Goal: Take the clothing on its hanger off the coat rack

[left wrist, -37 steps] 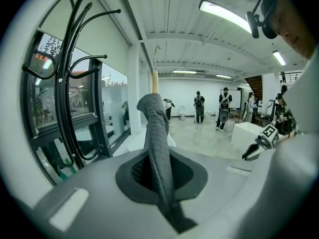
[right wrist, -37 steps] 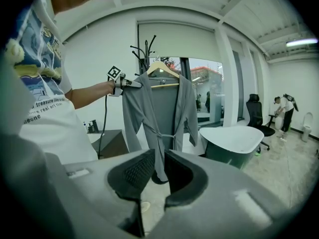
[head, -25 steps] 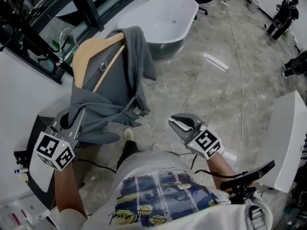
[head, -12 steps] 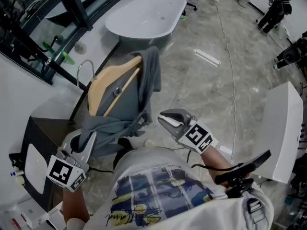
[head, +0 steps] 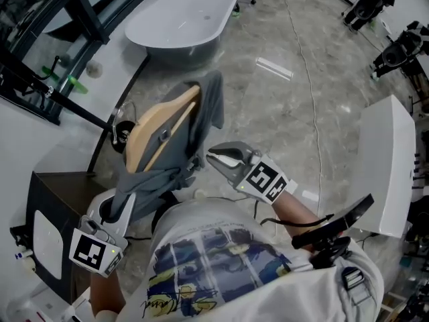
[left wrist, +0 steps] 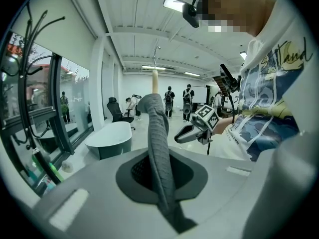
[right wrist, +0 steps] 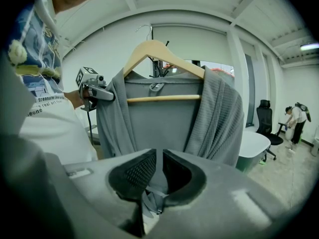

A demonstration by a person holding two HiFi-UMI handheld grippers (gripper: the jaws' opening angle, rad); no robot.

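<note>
A grey garment (head: 201, 113) hangs on a wooden hanger (head: 157, 129), just ahead of me in the head view. The hanger's metal hook (head: 119, 116) lies next to a dark knob; I cannot tell whether it rests on the rack. My left gripper (head: 108, 208) is low at the left, shut on a hanging strip of the garment (left wrist: 159, 148). My right gripper (head: 218, 159) is shut, its tip close to the garment's right side. In the right gripper view the garment (right wrist: 164, 123) fills the middle, with the left gripper (right wrist: 107, 94) on its left edge.
A white bathtub (head: 181, 19) stands on the marble floor beyond the garment. A white counter (head: 385, 166) is at the right and a dark cabinet (head: 47, 206) at the left. Black coat rack branches (left wrist: 25, 59) rise on the left. A cable (head: 312, 113) crosses the floor.
The garment on its hanger has come nearer to my body and lower in the head view. The right gripper moved left, up to the garment. The left gripper kept its grip.
</note>
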